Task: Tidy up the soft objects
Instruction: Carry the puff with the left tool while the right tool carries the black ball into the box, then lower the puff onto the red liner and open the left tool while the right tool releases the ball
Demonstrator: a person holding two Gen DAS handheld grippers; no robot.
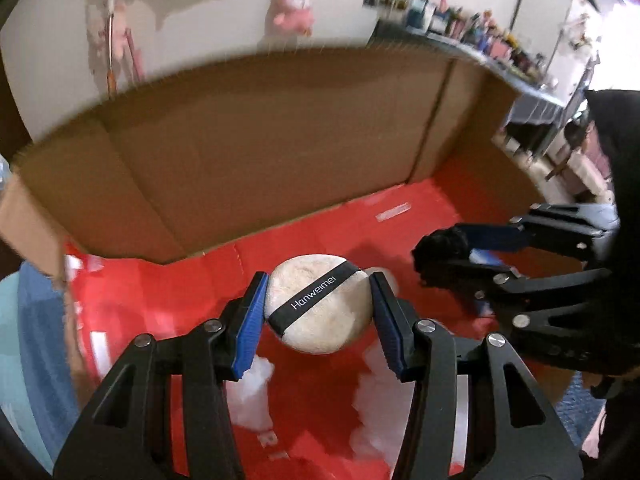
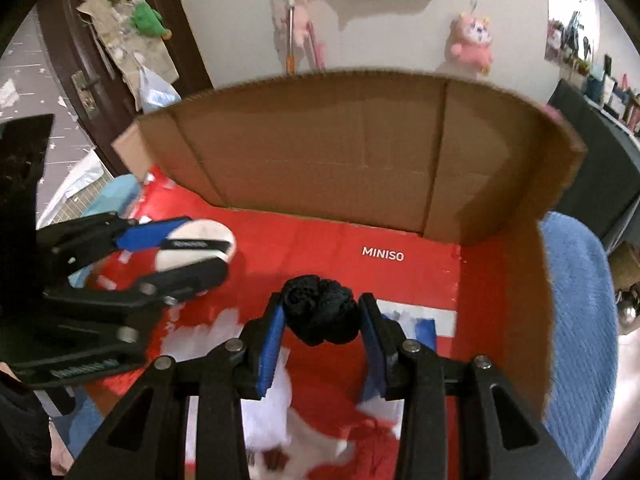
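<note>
Transport step: the left gripper (image 1: 320, 308) pinches a cream powder puff (image 1: 318, 304) and the right gripper (image 2: 322, 316) pinches a black mesh bundle (image 2: 320, 310), both above the red floor of the cardboard box (image 2: 360, 152). Next, judged: lower and release each inside.

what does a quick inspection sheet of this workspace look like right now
surface: red printed box floor marked MINISO, brown cardboard flap standing behind it
job's things: round beige powder puff with black band; black knitted fabric ball; both held above the floor
clutter: white fluffy pieces on the red floor
grippers: left hand-held gripper shut on the puff; right hand-held gripper shut on the ball
cables: nothing seen
surroundings: pink plush toy on the white wall, blue fuzzy cloth beside the box, crowded shelf
</note>
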